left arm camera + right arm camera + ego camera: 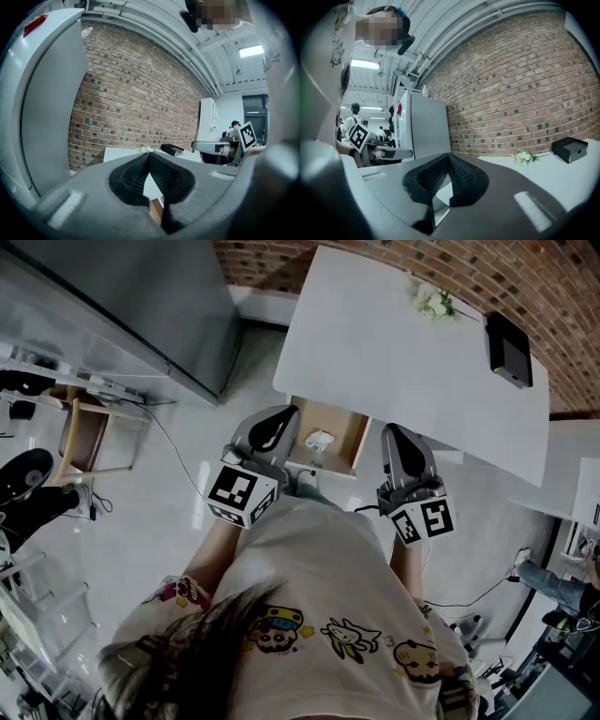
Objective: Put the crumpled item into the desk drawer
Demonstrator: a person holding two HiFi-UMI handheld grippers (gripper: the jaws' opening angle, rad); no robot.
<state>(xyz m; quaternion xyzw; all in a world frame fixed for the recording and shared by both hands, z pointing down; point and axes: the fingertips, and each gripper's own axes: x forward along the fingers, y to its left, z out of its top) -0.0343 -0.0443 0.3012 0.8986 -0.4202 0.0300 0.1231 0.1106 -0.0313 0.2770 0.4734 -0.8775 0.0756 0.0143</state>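
Observation:
A crumpled white item lies inside the open wooden drawer under the front edge of the white desk. My left gripper hangs just left of the drawer, beside the crumpled item and apart from it. In the left gripper view, the left gripper has its jaws closed tip to tip with nothing between them. My right gripper sits just right of the drawer. The right gripper is shut and empty too.
On the desk stand a black box and a small bunch of white flowers. A tall grey cabinet stands to the left, a brick wall behind. A wooden stool and cables are on the floor at left.

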